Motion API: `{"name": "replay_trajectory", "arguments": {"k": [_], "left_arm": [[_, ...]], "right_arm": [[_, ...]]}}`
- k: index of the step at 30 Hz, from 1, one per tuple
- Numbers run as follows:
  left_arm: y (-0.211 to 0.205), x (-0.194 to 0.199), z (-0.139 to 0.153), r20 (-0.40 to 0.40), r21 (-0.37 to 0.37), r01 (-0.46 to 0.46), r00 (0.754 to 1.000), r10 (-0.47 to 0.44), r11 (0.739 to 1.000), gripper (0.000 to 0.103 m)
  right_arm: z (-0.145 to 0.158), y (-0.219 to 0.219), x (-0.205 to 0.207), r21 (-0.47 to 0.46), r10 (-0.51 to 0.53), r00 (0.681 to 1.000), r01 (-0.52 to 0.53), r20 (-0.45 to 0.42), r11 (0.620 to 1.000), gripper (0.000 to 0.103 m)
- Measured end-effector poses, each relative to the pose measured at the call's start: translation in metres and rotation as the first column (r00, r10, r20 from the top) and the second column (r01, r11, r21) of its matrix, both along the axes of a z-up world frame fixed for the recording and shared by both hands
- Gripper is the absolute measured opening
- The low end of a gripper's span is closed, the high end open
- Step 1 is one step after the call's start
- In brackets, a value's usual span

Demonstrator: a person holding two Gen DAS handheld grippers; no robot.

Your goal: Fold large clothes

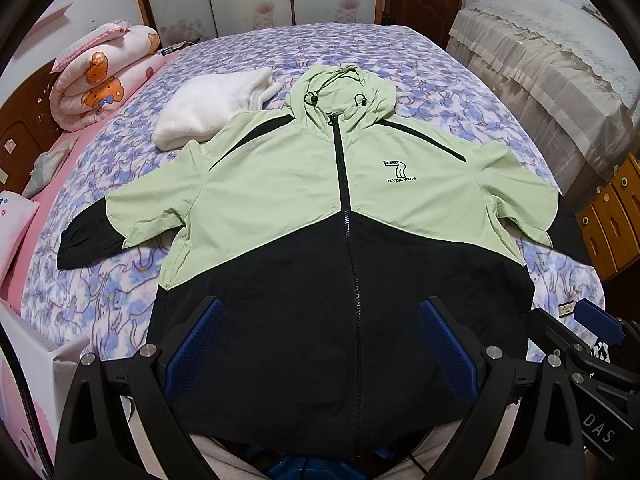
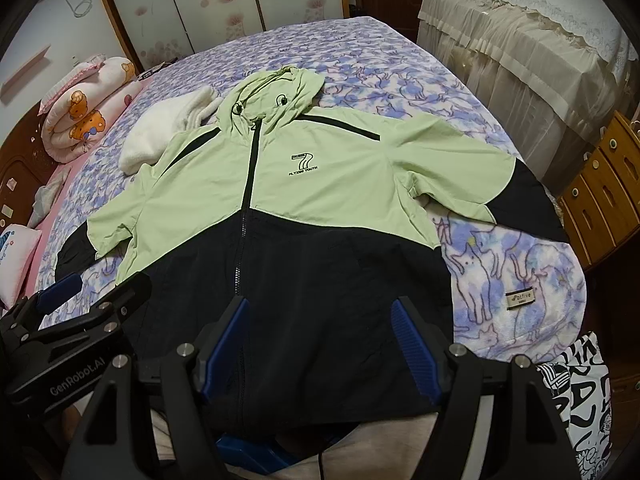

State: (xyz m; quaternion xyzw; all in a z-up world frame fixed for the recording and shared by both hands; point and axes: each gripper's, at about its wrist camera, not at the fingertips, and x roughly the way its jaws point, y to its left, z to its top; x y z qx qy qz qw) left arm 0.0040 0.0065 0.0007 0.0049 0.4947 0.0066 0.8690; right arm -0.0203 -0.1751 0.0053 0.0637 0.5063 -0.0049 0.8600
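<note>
A hooded jacket (image 1: 304, 184), light green above and black below, lies face up and zipped on the bed, hood away from me, sleeves spread to both sides. It also shows in the right wrist view (image 2: 320, 184). My left gripper (image 1: 320, 344) is open and empty, hovering over the black hem near the zipper. My right gripper (image 2: 320, 340) is open and empty over the hem, a little to the right. Each gripper shows at the edge of the other's view: the right gripper (image 1: 592, 320) and the left gripper (image 2: 80, 300).
The bed has a purple floral blanket (image 1: 420, 80). A white fleece garment (image 1: 208, 108) lies by the jacket's left shoulder. A rolled pink quilt (image 1: 104, 76) sits at the far left. A covered cabinet (image 1: 552, 72) and wooden drawers (image 1: 612, 216) stand right of the bed.
</note>
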Motion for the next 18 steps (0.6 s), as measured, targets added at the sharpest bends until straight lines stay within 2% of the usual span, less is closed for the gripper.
{"name": "replay_trajectory", "arguments": {"k": [11,18], "left_arm": [[0.001,0.001,-0.006,-0.004,-0.004,0.005,1.000,-0.005,1.000,0.097],[-0.005,0.006,-0.010,-0.018,0.026,0.011,1.000,-0.010,1.000,0.097]], "right_arm": [[-0.011,-0.003,0.000,0.014,-0.011,1.000,0.011,-0.010,1.000,0.074],[-0.018,-0.010,0.003,0.031,-0.011,1.000,0.011,-0.017,0.999,0.074]]}}
